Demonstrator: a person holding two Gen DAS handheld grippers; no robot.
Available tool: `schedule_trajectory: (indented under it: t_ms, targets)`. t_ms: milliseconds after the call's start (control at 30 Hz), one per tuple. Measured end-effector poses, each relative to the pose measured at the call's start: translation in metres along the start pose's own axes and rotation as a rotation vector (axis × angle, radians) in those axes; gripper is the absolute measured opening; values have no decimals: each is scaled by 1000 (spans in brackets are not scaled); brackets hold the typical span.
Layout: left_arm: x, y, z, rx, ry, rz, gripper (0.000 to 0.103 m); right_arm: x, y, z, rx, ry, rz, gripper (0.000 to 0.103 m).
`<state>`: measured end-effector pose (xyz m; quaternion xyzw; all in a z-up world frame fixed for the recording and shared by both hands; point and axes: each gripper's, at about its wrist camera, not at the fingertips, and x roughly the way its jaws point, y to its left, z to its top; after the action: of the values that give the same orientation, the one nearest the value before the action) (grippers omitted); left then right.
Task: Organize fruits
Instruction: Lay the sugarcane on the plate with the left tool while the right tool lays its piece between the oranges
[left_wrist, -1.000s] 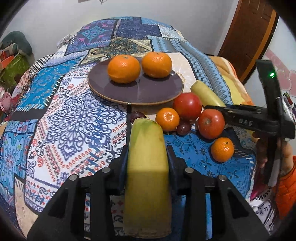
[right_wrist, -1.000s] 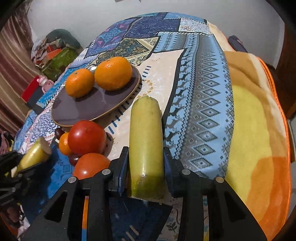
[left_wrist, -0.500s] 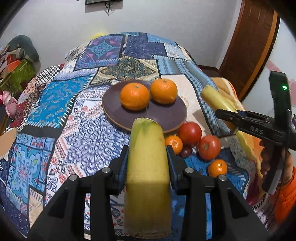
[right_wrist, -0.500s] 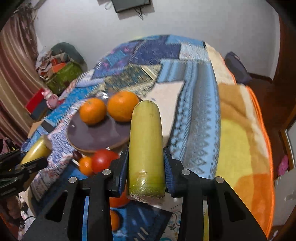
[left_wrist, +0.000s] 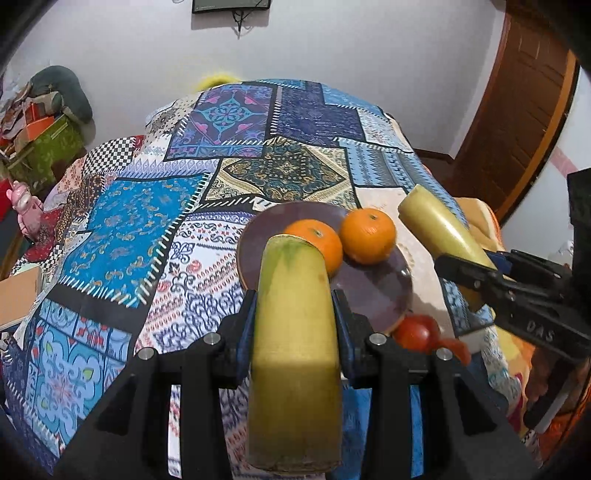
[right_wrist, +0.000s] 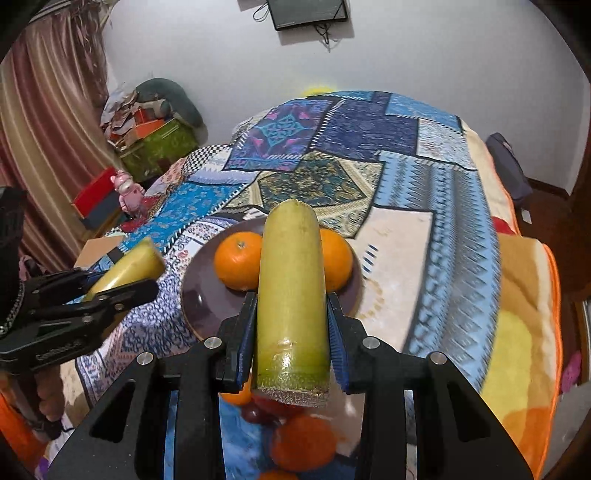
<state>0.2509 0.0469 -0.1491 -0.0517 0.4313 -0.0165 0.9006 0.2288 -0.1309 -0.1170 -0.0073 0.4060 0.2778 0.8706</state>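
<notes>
My left gripper (left_wrist: 295, 317) is shut on a yellow-green banana piece (left_wrist: 295, 362) that points away from me, held above the bed. My right gripper (right_wrist: 291, 314) is shut on a second banana piece (right_wrist: 291, 288). Each one shows in the other's view: the right gripper (left_wrist: 476, 273) with its banana (left_wrist: 439, 229), the left gripper (right_wrist: 122, 291) with its banana (right_wrist: 125, 264). Below lies a purple plate (left_wrist: 373, 299) with two oranges (left_wrist: 367, 236) (left_wrist: 321, 243) on it. A red tomato (left_wrist: 417, 328) lies beside the plate. Blurred loose fruit (right_wrist: 303, 443) shows under the right gripper.
A patchwork bedspread (left_wrist: 155, 229) covers the bed, with an orange-yellow blanket (right_wrist: 517, 332) on its right side. Boxes and clutter (right_wrist: 155, 136) stand by the curtain at left, with a pink figurine (right_wrist: 129, 192). A wooden door (left_wrist: 517, 122) is at right.
Both grippers have risen and drawn back with their banana pieces. The plate and oranges look smaller and farther off, and the loose fruit has slipped down behind the grippers.
</notes>
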Motion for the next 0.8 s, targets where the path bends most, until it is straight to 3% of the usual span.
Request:
schedule_trajectory:
  t_ms: [800]
  targets:
    - [82, 29, 46, -44, 55, 38, 39, 70, 16, 33, -48, 91, 1, 32]
